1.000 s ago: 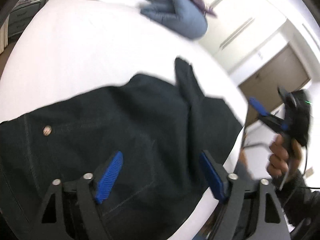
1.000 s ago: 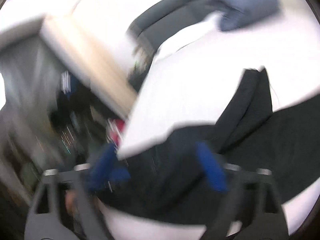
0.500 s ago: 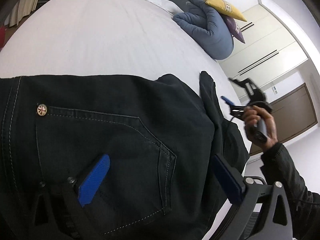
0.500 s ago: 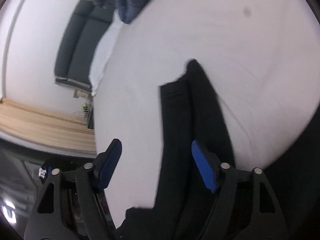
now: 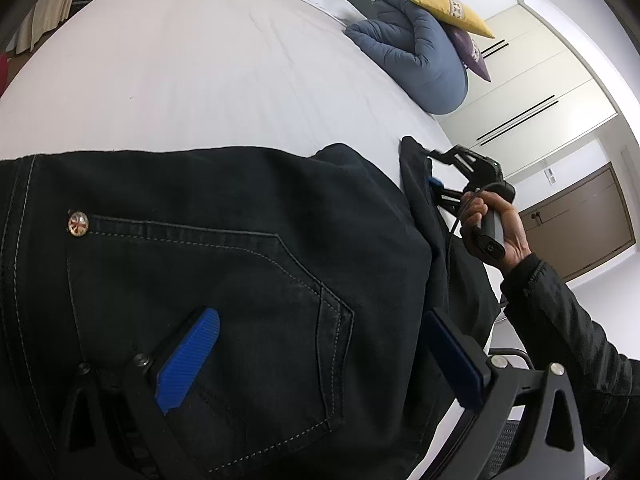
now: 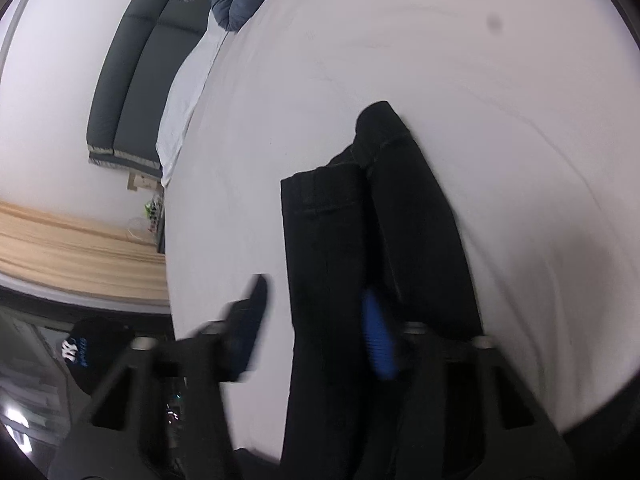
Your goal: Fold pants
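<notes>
Black pants [image 5: 248, 264] lie on the bed [image 5: 192, 80], both claws [image 5: 316, 364] [image 6: 316, 332] released.

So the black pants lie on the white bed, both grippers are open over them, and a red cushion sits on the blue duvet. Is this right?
Not quite: the cushion on the blue duvet is yellow, not red, as the left wrist view shows. The rest holds: the black pants lie on the white bed, with the left gripper and the right gripper open over them.
</notes>
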A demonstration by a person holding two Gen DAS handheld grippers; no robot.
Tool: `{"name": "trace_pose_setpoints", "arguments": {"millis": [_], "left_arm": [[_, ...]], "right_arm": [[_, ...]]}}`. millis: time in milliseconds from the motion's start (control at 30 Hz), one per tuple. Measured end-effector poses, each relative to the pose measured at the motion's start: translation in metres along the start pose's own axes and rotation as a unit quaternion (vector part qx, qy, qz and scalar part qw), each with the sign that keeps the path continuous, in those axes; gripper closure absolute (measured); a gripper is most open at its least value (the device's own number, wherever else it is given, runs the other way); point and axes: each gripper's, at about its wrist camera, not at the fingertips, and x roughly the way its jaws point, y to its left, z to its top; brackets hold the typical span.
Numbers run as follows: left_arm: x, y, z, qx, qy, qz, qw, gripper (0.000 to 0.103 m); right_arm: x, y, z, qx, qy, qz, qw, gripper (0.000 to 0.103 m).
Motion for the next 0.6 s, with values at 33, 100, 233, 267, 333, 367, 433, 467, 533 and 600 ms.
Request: {"name": "trace_pose_setpoints", "arguments": {"millis": [33, 100, 233, 267, 333, 367, 433, 467, 533, 600], "left_arm": [[0.001, -0.001, 0.001, 0.000, 0.000, 0.000, 1.0000, 0.000], [0.003, -0.002, 0.001, 0.003, 0.001, 0.003, 1.0000, 0.000], [0.006, -0.005, 0.002, 0.003, 0.004, 0.007, 1.0000, 0.000], [0.007, -0.004, 0.003, 0.001, 0.006, 0.006, 1.0000, 0.000], [0.007, -0.004, 0.004, -0.002, 0.007, 0.005, 1.0000, 0.000], [0.007, -0.003, 0.005, -0.004, 0.008, 0.005, 0.9999, 0.000], [0.008, -0.003, 0.005, -0.005, 0.010, 0.006, 0.9999, 0.000], [0.008, -0.004, 0.005, -0.005, 0.011, 0.008, 0.9999, 0.000], [0.009, -0.004, 0.006, -0.005, 0.014, 0.010, 0.9998, 0.000], [0.011, -0.004, 0.008, -0.007, 0.015, 0.012, 0.9998, 0.000]], "right_arm": [[0.003, 0.002, 0.000, -0.006, 0.004, -0.005, 1.000, 0.086], [0.003, 0.006, -0.005, -0.024, 0.001, -0.012, 1.000, 0.098], [-0.033, 0.016, -0.012, -0.052, -0.051, -0.003, 0.997, 0.100], [-0.048, 0.019, -0.015, -0.056, -0.068, 0.004, 0.996, 0.100], [-0.087, 0.019, -0.019, -0.051, -0.104, 0.021, 0.993, 0.100], [-0.109, 0.017, -0.022, -0.046, -0.125, 0.030, 0.991, 0.100], [-0.157, 0.000, -0.036, -0.030, -0.169, 0.044, 0.984, 0.100], [-0.175, -0.008, -0.042, -0.023, -0.184, 0.048, 0.981, 0.100], [-0.217, -0.035, -0.060, 0.005, -0.220, 0.051, 0.974, 0.101], [-0.248, -0.069, -0.077, 0.045, -0.253, 0.050, 0.965, 0.101]]}}
